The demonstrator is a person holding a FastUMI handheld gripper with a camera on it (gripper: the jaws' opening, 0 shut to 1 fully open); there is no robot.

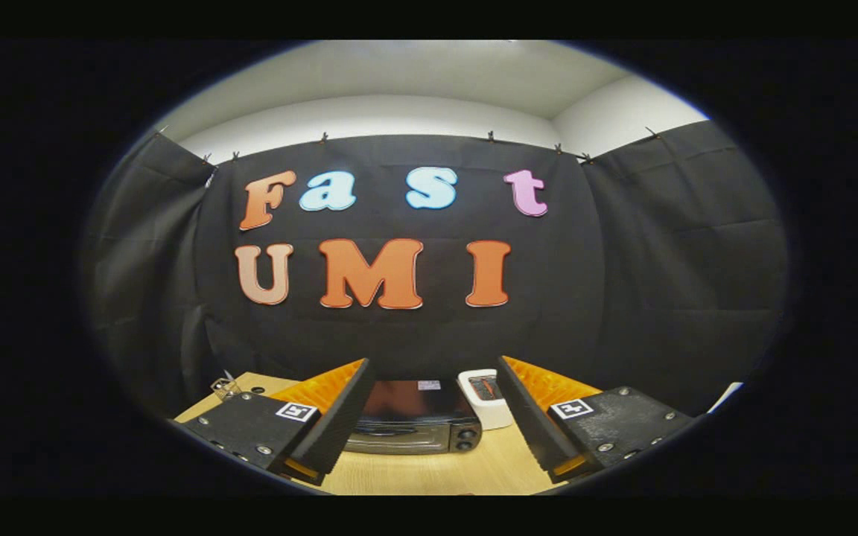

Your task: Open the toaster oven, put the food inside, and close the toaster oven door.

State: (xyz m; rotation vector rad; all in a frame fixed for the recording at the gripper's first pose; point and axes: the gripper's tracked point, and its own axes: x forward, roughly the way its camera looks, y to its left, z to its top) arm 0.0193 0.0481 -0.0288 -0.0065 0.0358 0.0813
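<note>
A black toaster oven (414,418) stands on the wooden table (429,473) beyond my fingers, its door closed and two knobs at its right end. Just to its right sits a white tray (485,398) holding a reddish piece of food (484,386). My gripper (429,372) is open, held above the table and well short of the oven. Its left finger (332,417) hides the oven's left end, and its right finger (529,417) covers part of the tray. Nothing is between the fingers.
A small metal clip-like thing (225,386) lies on the table's far left corner. Black cloth walls the booth behind and on both sides. Bare wood lies in front of the oven.
</note>
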